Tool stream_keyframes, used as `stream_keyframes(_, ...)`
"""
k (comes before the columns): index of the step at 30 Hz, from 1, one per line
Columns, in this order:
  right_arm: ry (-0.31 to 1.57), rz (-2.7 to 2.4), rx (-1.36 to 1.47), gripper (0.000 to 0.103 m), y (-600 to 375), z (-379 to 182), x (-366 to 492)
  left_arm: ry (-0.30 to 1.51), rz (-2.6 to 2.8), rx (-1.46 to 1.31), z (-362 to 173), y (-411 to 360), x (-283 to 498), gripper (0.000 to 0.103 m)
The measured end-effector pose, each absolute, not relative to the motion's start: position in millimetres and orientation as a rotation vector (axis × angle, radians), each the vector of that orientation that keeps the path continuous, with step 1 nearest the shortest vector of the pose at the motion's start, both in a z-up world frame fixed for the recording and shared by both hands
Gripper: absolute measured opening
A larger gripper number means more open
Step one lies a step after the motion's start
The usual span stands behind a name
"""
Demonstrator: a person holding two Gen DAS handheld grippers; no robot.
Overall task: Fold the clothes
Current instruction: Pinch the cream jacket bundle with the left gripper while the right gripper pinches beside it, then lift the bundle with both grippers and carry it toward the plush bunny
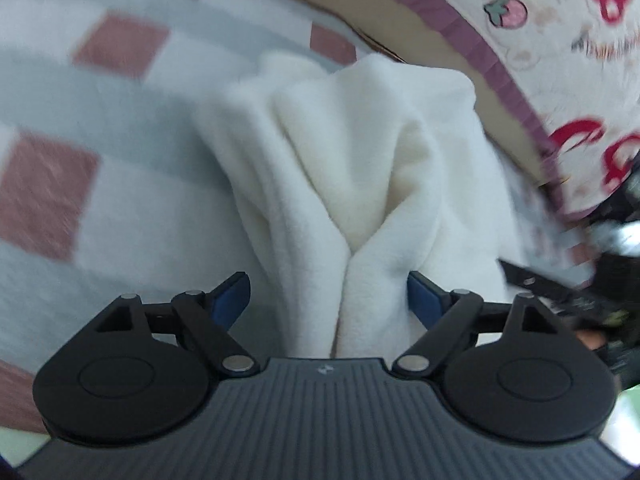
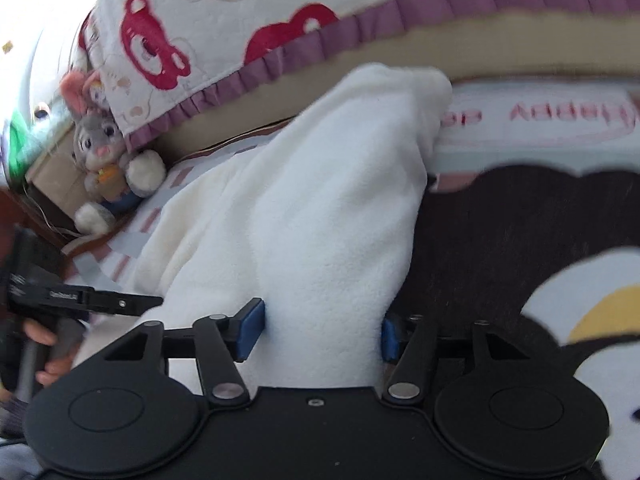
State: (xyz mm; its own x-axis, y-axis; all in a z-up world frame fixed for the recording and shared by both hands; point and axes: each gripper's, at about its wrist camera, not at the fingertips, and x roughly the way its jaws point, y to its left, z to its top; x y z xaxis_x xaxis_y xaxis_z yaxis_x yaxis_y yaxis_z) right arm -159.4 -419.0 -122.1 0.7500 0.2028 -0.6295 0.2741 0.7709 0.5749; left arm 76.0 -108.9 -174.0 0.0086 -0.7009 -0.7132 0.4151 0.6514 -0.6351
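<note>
A white fleece garment is bunched up over the checked bedcover. My left gripper holds a thick fold of it between its blue pads, jaws wide around the bundle. In the right wrist view the same garment rises in a ridge into my right gripper, whose blue pads press on both sides of it. The other gripper's black finger shows at the left, held by a hand, and the right gripper's finger shows at the right of the left wrist view.
A cream quilt with red prints and a purple frill lies along the back. A grey plush rabbit sits at the far left by a cardboard box. A dark blanket with a white and yellow shape lies to the right.
</note>
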Motion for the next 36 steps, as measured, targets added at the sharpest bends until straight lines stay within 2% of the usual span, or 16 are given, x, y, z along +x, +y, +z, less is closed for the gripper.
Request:
stream_keyframes(2, 0.734, -0.006, 0.823, 0.068, -430, -137, -167, 1.339, -0.931, -0.377, -185, -106, 78, 0.082)
stream_keyframes(3, 0.727, 0.012, 0.879, 0.070, -435, -145, -166, 1.351, -0.949, -0.417, -188, -106, 77, 0.072)
stream_keyframes(5, 0.695, 0.043, 0.959, 0.070, -440, -159, -162, 1.293, -0.968, -0.395, -181, -110, 65, 0.061)
stream_keyframes(6, 0.666, 0.040, 0.966, 0.061, -440, -160, -161, 1.257, -0.976, -0.369, -175, -113, 58, 0.050)
stream_keyframes(7, 0.639, 0.039, 0.944, 0.053, -438, -156, -161, 1.193, -0.978, -0.287, -162, -119, 49, 0.047)
stream_keyframes(9, 0.580, 0.049, 0.805, 0.049, -424, -133, -167, 1.064, -0.978, -0.130, -136, -130, 31, 0.039)
stream_keyframes(12, 0.507, 0.046, 0.689, 0.048, -411, -104, -176, 0.954, -0.991, -0.048, -111, -138, 12, 0.039)
stream_keyframes(14, 0.490, 0.031, 0.650, 0.049, -408, -94, -180, 0.956, -0.978, -0.035, -112, -144, 11, 0.040)
stream_keyframes(18, 0.658, -0.091, 0.731, 0.053, -420, -126, -168, 1.034, -0.907, -0.011, -139, -158, 18, 0.043)
stream_keyframes(20, 0.660, -0.098, 0.764, 0.055, -425, -133, -169, 1.037, -0.894, -0.047, -141, -156, 20, 0.044)
stream_keyframes(22, 0.662, -0.093, 0.816, 0.063, -432, -138, -172, 1.040, -0.894, -0.045, -139, -157, 20, 0.049)
stream_keyframes(25, 0.669, -0.087, 0.916, 0.080, -443, -157, -174, 1.025, -0.910, -0.015, -139, -156, 18, 0.047)
stream_keyframes(26, 0.666, -0.082, 0.950, 0.079, -446, -164, -175, 1.024, -0.913, -0.011, -137, -157, 18, 0.042)
stream_keyframes(28, 0.634, -0.051, 0.960, 0.051, -443, -157, -177, 0.987, -0.916, 0.064, -129, -165, 11, 0.038)
stream_keyframes(30, 0.608, -0.027, 0.908, 0.050, -430, -137, -177, 0.932, -0.916, 0.154, -117, -171, -2, 0.037)
stream_keyframes(36, 0.530, 0.006, 0.819, 0.049, -403, -87, -176, 0.853, -0.917, 0.104, -85, -139, -7, 0.037)
